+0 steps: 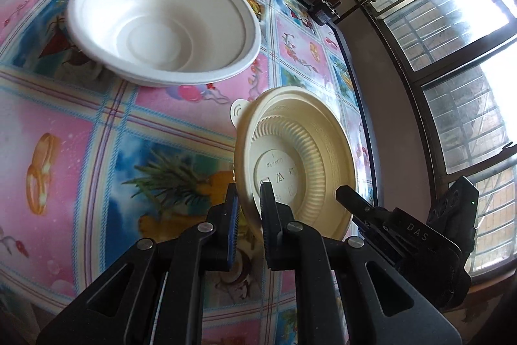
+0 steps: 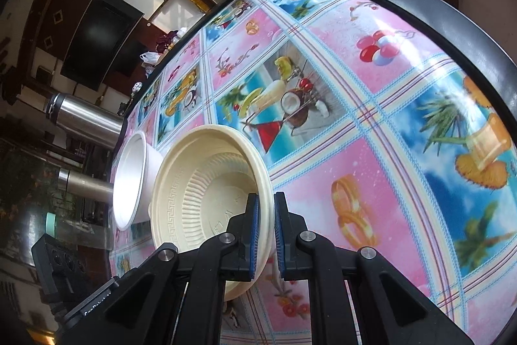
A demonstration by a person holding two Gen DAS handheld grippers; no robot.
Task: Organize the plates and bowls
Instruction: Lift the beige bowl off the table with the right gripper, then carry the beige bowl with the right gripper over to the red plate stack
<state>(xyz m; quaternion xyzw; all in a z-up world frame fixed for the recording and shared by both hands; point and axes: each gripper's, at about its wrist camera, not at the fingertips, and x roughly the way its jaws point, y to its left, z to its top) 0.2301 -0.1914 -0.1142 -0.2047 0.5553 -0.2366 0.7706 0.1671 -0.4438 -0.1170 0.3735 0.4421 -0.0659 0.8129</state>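
Your left gripper [image 1: 250, 199] and right gripper [image 2: 265, 212] are both pinching the ribbed cream plate [image 1: 300, 164], tilted above the tablecloth [image 1: 64, 125]; embossed base lettering unreadable; a smooth white bowl [image 1: 161, 18] is sitting near the far edge.

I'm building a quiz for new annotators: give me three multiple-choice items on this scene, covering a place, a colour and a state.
1. Where is the white bowl?
A. upright on the tablecloth
B. inside the cream bowl
C. on the windowsill

2. What colour is the gripped bowl?
A. blue
B. cream
C. black

3. How is the gripped bowl oriented?
A. flat on the table
B. upside down on the white bowl
C. tipped on edge

Answers:
1. A: the white bowl sits open side up on the tablecloth.
2. B: the cream bowl is pale yellowish.
3. C: the left gripper and the right gripper pinch its rim, with its underside facing the left wrist camera.
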